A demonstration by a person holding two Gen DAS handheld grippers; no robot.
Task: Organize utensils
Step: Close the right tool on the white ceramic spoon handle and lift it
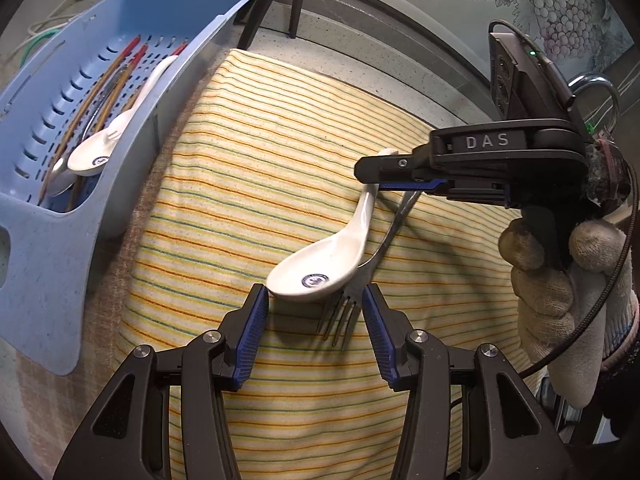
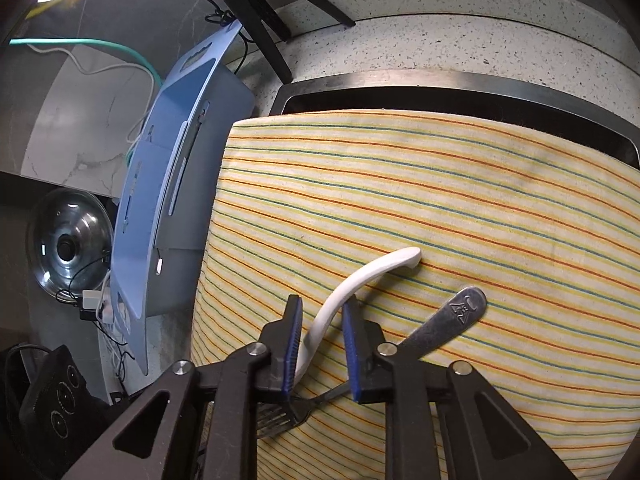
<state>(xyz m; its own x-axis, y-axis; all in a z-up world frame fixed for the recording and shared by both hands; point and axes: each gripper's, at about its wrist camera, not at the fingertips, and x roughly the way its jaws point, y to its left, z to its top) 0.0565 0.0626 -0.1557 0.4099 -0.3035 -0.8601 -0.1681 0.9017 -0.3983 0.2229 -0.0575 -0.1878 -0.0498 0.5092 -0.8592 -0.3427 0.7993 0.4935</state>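
A white ceramic spoon (image 1: 320, 258) with a blue emblem lies on a striped cloth (image 1: 256, 168), its bowl resting over a metal fork (image 1: 340, 320). My left gripper (image 1: 314, 300) is open, its pads either side of the spoon bowl and fork tines. My right gripper (image 1: 372, 178) comes in from the right over the spoon's handle. In the right wrist view it (image 2: 320, 320) is open, with the spoon handle (image 2: 360, 276) between its jaws and the fork (image 2: 452, 316) crossing beneath.
A blue perforated basket (image 1: 52, 248) stands at the left, holding chopsticks, a white spoon (image 1: 116, 136) and a metal spoon. The basket also shows in the right wrist view (image 2: 160, 200). A sink rim (image 2: 400, 80), cables and a steel lid (image 2: 70, 236) lie beyond.
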